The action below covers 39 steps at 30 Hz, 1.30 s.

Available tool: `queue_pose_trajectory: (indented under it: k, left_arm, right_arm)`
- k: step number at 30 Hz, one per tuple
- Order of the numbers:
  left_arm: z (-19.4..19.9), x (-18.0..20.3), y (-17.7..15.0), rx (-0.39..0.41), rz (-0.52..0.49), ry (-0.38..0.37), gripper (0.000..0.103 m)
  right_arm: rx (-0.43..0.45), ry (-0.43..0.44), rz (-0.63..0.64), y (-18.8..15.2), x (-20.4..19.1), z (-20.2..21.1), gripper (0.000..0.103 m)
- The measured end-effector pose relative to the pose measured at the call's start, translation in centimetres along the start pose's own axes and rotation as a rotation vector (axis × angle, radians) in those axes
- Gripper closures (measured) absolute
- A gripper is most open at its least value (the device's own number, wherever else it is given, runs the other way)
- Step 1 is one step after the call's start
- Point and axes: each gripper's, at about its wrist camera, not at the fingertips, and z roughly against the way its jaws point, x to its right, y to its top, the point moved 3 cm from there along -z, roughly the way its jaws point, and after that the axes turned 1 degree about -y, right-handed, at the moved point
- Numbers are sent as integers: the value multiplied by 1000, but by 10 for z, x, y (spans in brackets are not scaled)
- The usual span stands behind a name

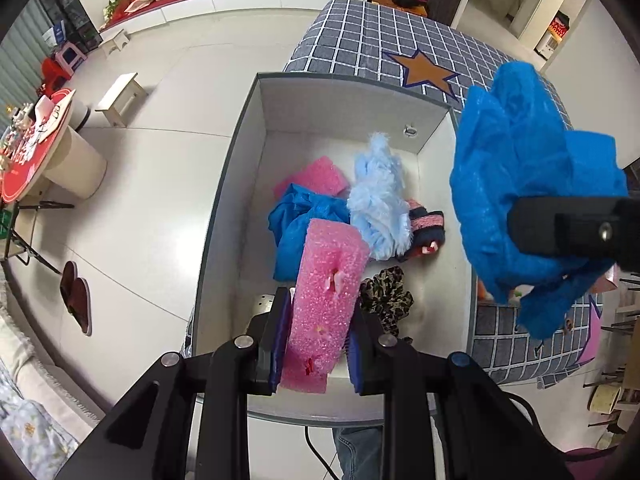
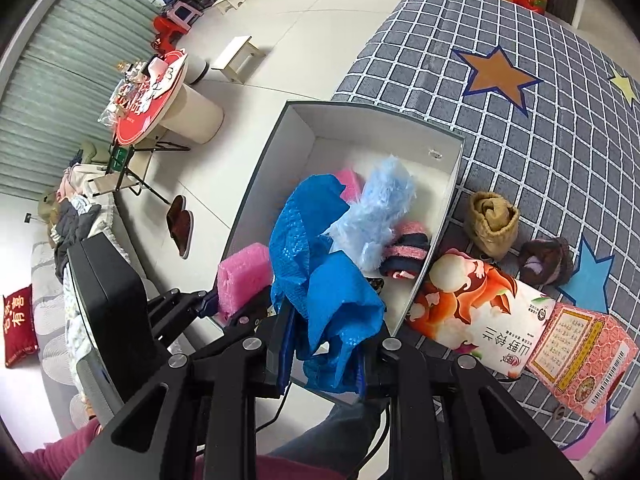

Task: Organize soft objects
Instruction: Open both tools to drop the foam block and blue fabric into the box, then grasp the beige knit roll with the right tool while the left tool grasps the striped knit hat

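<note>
We read both jaws loaded over open box (image 1: 240,168). Left gripper (image 1: 318,328) jaws clamp pink foam block (image 1: 330,280), long axis toward 12 o'clock, directly above box floor. Right gripper (image 2: 326,344) jaws pinch blue plastic bag (image 2: 320,280), box interior at 12 o'clock. We judge left nearer drop; both need only release.

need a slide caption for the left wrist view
Left tool grips a pink foam block over the white box of soft items; right tool holds blue fabric alongside.
</note>
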Motion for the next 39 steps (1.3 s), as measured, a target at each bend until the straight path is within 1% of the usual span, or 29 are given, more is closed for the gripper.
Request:
queue_pose_trajectory:
  k: [6,8,9,10,11,12,13,14,15,17,19,20,22,24,26,28,31,34,37,39]
  left_arm:
    - [-4,1,1,-9,1,-3,75]
    - [-3,3,2,-3,-2,-14,73]
    - [-3,3,3,-1,-4,-16,64]
    - [-3,3,4,0,-4,-14,43]
    - [-2,3,4,2,-3,-9,30]
    - [0,3,5,16,5,-14,14]
    - [2,3,6,31,12,-25,14]
    - [5,3,7,46,20,-48,14]
    - [7,3,9,58,29,-75,13]
    - [10,4,12,62,34,-108,1]
    - [13,8,15,69,32,-153,0]
    - [15,11,18,74,29,-165,0]
    - [19,17,22,91,24,-168,0]
    - [21,23,27,96,17,-155,0]
    - [21,28,31,98,18,-154,0]
    - [21,33,33,91,18,-149,0]
    - [21,38,32,82,9,-130,0]
    - [23,36,26,67,15,-102,0]
    - [22,32,18,40,39,-84,0]
    - [22,29,14,28,56,-68,0]
  right_arm:
    - [-9,22,-15,4,1,-5,78]
    - [-4,20,-11,6,1,-5,78]
    - [-3,22,-10,7,1,-6,78]
    - [-6,30,-8,8,1,-6,77]
    - [-9,35,-8,9,2,-6,66]
    - [-11,31,-10,10,3,-6,52]
    - [-13,22,-11,11,5,-6,17]
    - [-4,2,-16,13,9,-2,2]
    - [13,-8,-20,13,14,3,2]
    - [24,-17,-20,17,26,18,2]
    - [22,-60,-22,19,42,30,2]
    - [22,-107,-30,21,58,39,2]
    - [13,-164,-60,25,84,47,2]
    - [-22,-206,-114,29,112,48,2]
    - [-65,-215,-166,31,137,41,2]
    - [-110,-214,-227,33,159,25,2]
    - [-188,-207,-278,36,179,-5,2]
    - [-246,-201,-244,40,178,-39,2]
    - [-272,-194,-170,48,169,-67,2]
    - [-281,-213,-118,52,166,-80,2]
